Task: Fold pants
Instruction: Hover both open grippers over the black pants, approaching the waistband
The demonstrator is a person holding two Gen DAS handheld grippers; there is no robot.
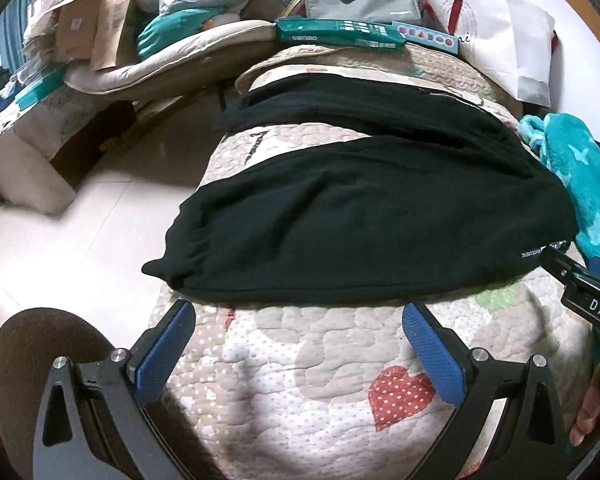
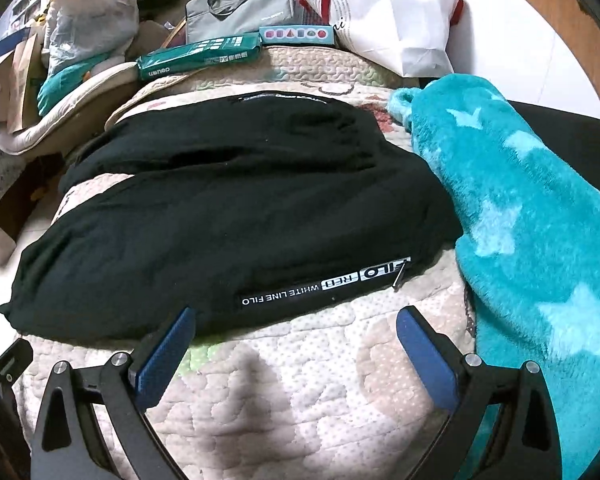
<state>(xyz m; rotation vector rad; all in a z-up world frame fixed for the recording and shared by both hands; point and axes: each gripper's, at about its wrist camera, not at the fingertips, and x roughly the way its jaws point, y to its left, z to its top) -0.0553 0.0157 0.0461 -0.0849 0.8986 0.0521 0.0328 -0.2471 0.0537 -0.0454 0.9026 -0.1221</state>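
Black pants [image 1: 360,216] lie spread across a quilted bedspread [image 1: 320,360], legs apart in a V, cuffs to the left. The near leg's cuff [image 1: 180,256] hangs at the bed's left edge. A white-lettered label [image 2: 324,282] marks the near edge by the waist. My left gripper [image 1: 298,316] is open and empty, just short of the near leg's hem. My right gripper [image 2: 296,322] is open and empty, just short of the pants' near edge below the label; its body shows in the left wrist view [image 1: 580,288] at the right.
A teal star-patterned fleece blanket [image 2: 520,220] lies along the right of the pants. Green boxes [image 2: 204,56], a grey laptop bag [image 2: 240,8] and a white paper bag [image 2: 392,12] crowd the far side. The floor [image 1: 60,248] drops off to the left; a brown chair [image 1: 40,352] stands near.
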